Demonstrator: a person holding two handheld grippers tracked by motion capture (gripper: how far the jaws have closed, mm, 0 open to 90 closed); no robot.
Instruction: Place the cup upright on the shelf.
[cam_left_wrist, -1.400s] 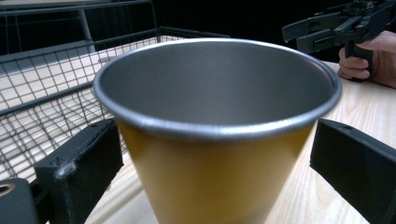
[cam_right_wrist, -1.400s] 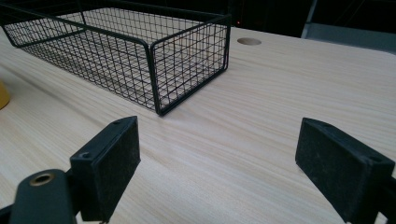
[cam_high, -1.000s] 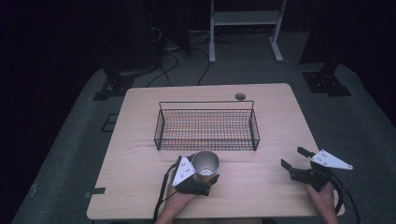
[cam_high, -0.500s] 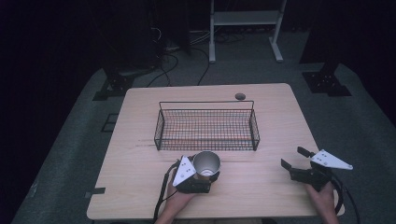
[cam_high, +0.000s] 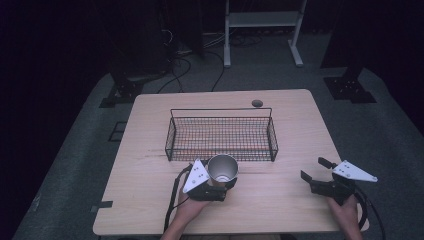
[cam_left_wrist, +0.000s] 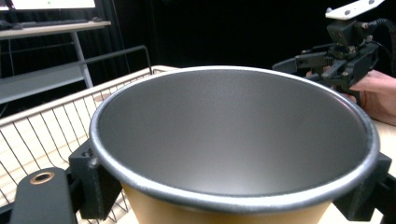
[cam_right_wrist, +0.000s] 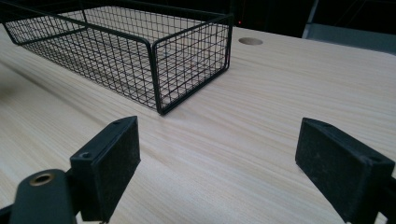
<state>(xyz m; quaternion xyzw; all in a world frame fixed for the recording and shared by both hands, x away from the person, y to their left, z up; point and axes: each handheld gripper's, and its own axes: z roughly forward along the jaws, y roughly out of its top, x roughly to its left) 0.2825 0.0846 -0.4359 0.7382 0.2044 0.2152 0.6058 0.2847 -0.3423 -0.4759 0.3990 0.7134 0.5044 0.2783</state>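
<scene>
Left hand-held gripper (cam_high: 224, 183) pinching upright cup (cam_high: 223, 168) beside basket (cam_high: 221, 134); right hand-held gripper (cam_high: 313, 172) spread, empty.

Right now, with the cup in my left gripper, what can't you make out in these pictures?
- Cup bottom and base: left gripper view, cut off by the lower edge; the dim inside blurs its floor.
- Left gripper grip on the cup: high view, hidden under the cup and the grey plate.
- Basket inside: left gripper view, mostly blocked by the cup.
- Right gripper outer jaw: right gripper view, cut off at the right edge.
</scene>
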